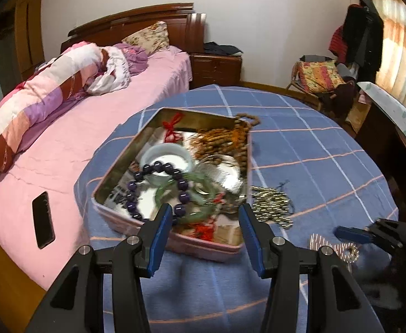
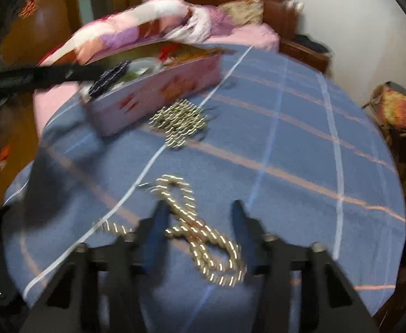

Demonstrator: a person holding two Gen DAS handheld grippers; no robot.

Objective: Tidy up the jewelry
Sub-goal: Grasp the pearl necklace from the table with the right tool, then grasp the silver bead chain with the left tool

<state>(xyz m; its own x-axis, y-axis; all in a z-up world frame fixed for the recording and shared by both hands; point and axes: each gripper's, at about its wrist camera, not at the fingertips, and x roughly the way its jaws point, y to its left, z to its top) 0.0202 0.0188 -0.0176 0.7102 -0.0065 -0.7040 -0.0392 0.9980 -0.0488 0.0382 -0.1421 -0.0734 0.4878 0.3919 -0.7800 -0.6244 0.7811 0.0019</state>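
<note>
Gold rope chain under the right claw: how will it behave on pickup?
Probably floppy: the gold chain lies in loose crossing loops on the blue cloth, so it should drape and dangle from a single pinch. Its shiny twisted links look metallic, so likely slippery and fairly heavy for its size. The right claw is open over it; trailing loops may drag.

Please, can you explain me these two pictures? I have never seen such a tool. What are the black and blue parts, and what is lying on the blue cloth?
A person holds one claw in each hand; a camera on each looks along its two fingers. The left claw is open over a pink tin full of bracelets. The right claw is open, with a gold rope chain lying between its fingers on the blue checked cloth. A second gold beaded piece lies beside the tin. Nothing is held.
</note>
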